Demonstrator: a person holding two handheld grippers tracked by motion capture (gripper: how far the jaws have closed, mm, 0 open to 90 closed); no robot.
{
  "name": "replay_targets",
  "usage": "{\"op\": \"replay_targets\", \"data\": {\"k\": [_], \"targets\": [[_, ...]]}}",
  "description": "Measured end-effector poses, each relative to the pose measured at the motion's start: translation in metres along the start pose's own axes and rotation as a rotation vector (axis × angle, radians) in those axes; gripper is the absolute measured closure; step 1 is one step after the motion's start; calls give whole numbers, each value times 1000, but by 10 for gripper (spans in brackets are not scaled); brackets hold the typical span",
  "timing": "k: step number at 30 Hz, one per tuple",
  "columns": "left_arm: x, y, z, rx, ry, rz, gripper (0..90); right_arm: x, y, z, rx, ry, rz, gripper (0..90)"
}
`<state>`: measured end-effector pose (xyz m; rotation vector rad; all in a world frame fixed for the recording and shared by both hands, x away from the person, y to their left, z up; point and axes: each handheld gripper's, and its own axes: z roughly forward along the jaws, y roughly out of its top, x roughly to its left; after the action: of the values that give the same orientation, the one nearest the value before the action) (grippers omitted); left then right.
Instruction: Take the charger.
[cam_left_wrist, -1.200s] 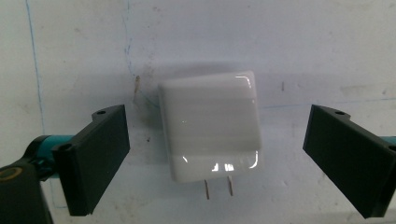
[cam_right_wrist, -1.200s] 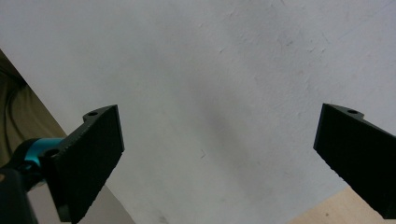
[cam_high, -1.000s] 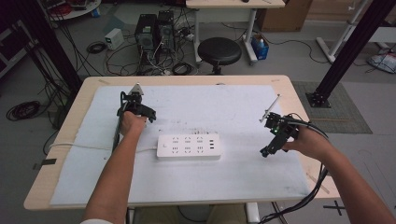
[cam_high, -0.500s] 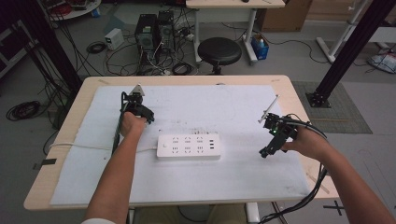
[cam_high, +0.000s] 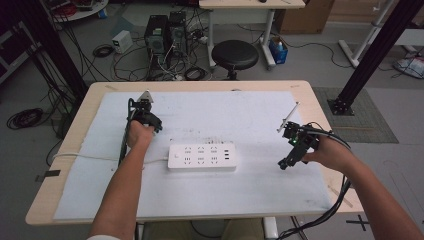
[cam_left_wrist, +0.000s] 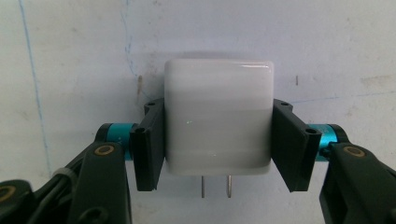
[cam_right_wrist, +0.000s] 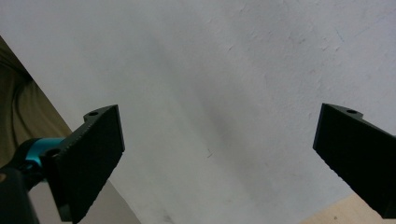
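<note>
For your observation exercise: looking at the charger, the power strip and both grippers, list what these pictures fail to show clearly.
- High view: the charger is hidden under the left gripper and hand.
- Left gripper view: the charger shows its prongs but any printing is unseen.
- High view: the power strip sockets are too small to tell apart.
- Right gripper view: the right gripper fingers are cut off by the frame edges.

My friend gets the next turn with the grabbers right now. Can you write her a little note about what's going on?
Left tool: jaws have just closed on the white plug adapter, its two prongs pointing toward the camera.
Right tool: open, holding nothing, over the white mat.
White power strip: flat on the mat between the hands.
Done: adapter gripped.
Left, probably: lift it, turn the prongs down, push it into a strip socket.
</note>
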<state>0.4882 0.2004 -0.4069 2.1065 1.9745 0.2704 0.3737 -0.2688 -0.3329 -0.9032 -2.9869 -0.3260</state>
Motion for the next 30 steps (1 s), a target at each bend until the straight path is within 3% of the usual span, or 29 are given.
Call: {"op": "replay_targets", "data": {"k": [4, 9, 13, 15, 18, 21, 27, 30], "targets": [[1, -1, -7, -23, -32, 25, 424, -1, 0, 0, 0, -6, -9, 13], [2, -5, -22, -30, -101, 103, 425, 0, 0, 0, 1, -13, -2, 13], [1, -8, -38, -63, -140, 168, 425, 0, 2, 0, 0, -15, -7, 13], [-1, -10, -48, -79, -152, 215, 425, 1, 3, 0, -8, -12, 1, 13], [-9, -16, -65, -94, -147, 354, 424, 2, 3, -2, -19, -12, 3, 13], [-12, -21, -79, -116, -180, 431, 424, 2, 2, -3, -26, -12, 6, 13], [-24, -33, -109, -160, -237, 625, 424, 7, 2, -7, -38, -27, 21, 13], [-30, -39, -121, -182, -264, 694, 424, 8, 1, -9, -41, -31, 10, 13]]}}
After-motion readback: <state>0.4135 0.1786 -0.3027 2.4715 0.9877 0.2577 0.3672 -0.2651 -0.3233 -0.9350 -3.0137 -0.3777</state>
